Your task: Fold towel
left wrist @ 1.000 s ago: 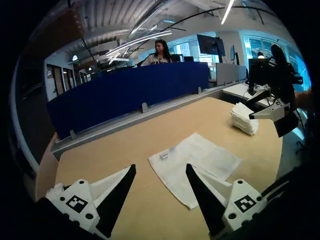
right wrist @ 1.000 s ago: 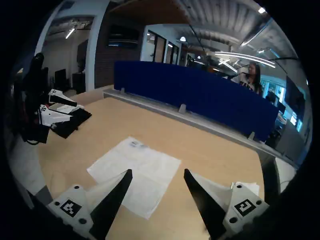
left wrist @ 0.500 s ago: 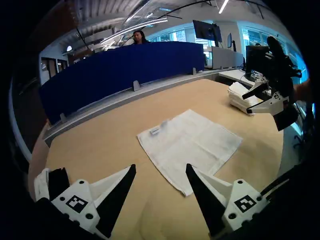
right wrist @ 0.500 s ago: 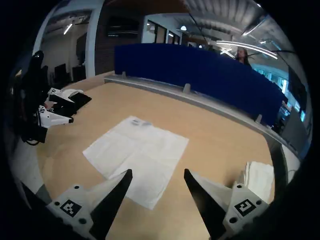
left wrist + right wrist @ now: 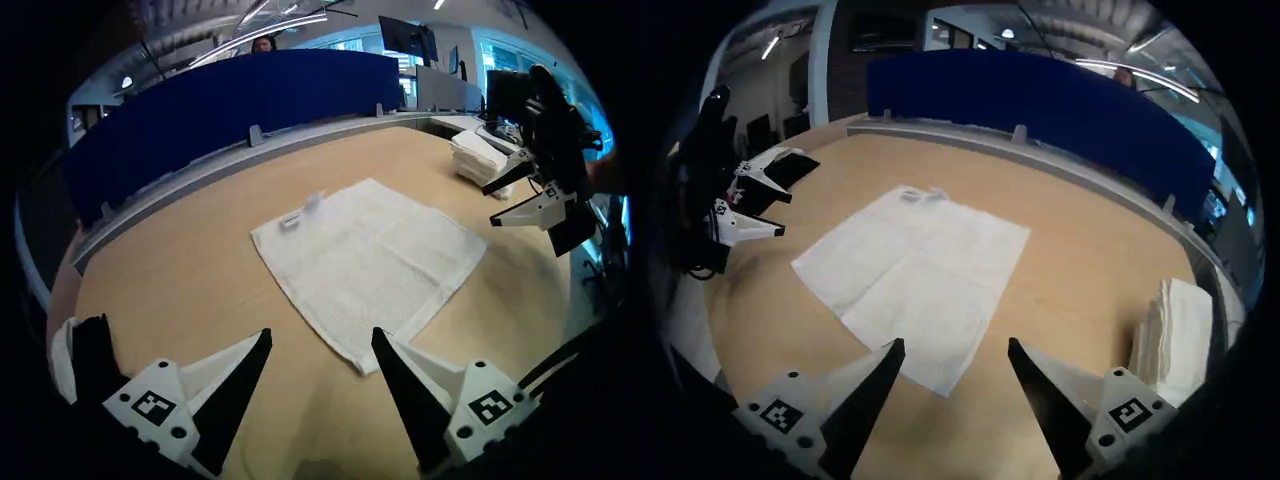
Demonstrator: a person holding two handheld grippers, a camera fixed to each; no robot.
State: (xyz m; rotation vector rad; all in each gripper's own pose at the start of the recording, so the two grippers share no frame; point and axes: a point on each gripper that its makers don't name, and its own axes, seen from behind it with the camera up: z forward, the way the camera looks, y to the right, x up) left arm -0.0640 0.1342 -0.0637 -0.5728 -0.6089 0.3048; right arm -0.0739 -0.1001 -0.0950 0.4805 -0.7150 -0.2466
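Left gripper (image 5: 320,332) & right gripper (image 5: 955,342), both spread wide & empty, dipped toward the towel (image 5: 368,248) over the last sec; it lay flat, unfolded, centre of table (image 5: 176,264), near edge just ahead, so first grab looked imminent

The towel (image 5: 368,256) is white cloth, nubbly like terry, with a flatter hem. The table (image 5: 176,264) looks like pale wood, smooth and matt. The stacked cloths (image 5: 1180,328) look equally soft. The left gripper (image 5: 320,331) and right gripper (image 5: 955,342) are matt white plastic with black inner faces
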